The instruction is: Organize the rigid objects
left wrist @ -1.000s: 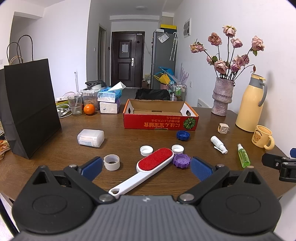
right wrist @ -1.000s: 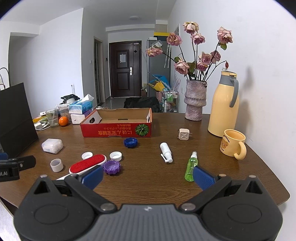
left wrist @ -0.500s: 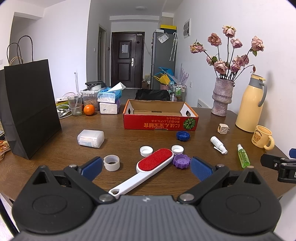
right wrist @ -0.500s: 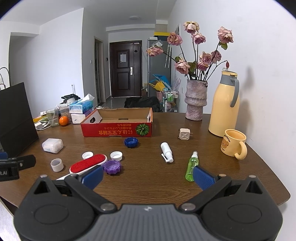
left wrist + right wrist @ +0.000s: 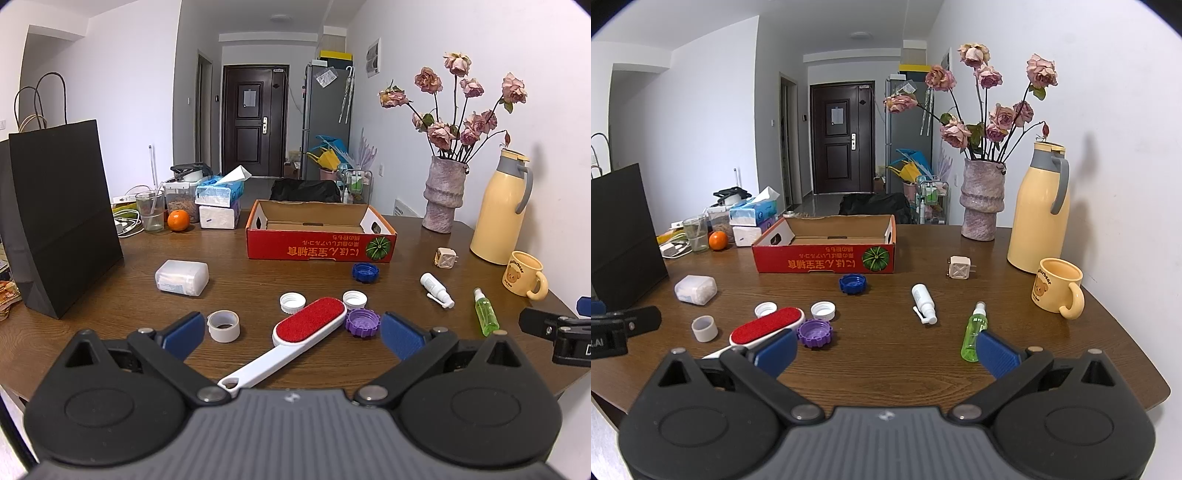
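Behind the lint brush (image 5: 309,326) handle, only the left view shows it whole.

On the surface (image 5: 258,280), the open box (image 5: 320,236) stands at the back. Before it lie caps (image 5: 362,322) beside the lint brush (image 5: 295,338); two bottles (image 5: 437,295) to their right, a mug (image 5: 523,278) beyond.

Both wrist views face forward low over the table (image 5: 258,280), sharing the red box (image 5: 827,258).
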### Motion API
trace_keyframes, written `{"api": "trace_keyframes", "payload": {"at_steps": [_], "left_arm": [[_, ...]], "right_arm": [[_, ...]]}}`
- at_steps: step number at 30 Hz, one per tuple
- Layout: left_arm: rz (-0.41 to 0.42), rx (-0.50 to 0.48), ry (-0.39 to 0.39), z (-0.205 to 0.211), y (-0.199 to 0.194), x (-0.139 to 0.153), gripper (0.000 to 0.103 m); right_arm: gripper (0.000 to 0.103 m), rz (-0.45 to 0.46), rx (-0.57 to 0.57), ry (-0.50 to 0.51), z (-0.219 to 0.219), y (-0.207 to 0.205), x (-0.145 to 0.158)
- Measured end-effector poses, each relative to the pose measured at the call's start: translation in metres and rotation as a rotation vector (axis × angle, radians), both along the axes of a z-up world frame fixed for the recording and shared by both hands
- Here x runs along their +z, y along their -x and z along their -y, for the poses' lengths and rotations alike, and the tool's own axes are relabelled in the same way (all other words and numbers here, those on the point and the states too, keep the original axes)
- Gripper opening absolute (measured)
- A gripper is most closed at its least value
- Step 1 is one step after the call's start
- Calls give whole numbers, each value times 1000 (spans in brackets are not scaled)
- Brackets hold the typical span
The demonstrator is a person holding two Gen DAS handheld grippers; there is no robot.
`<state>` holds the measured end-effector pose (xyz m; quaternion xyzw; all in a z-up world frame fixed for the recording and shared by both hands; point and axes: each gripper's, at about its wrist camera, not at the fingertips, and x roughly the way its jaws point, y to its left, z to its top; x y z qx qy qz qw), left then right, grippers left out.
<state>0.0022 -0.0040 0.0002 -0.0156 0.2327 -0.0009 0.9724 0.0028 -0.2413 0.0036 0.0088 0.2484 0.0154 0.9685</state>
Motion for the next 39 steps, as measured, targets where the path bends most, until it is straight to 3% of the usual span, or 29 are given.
{"api": "trace_keyframes", "payload": {"at_steps": [39], "left_arm": [[-11,10,7,-6,-9,-5,103]], "right_arm": [[103,-5,0,-1,2,-11,-8]]}}
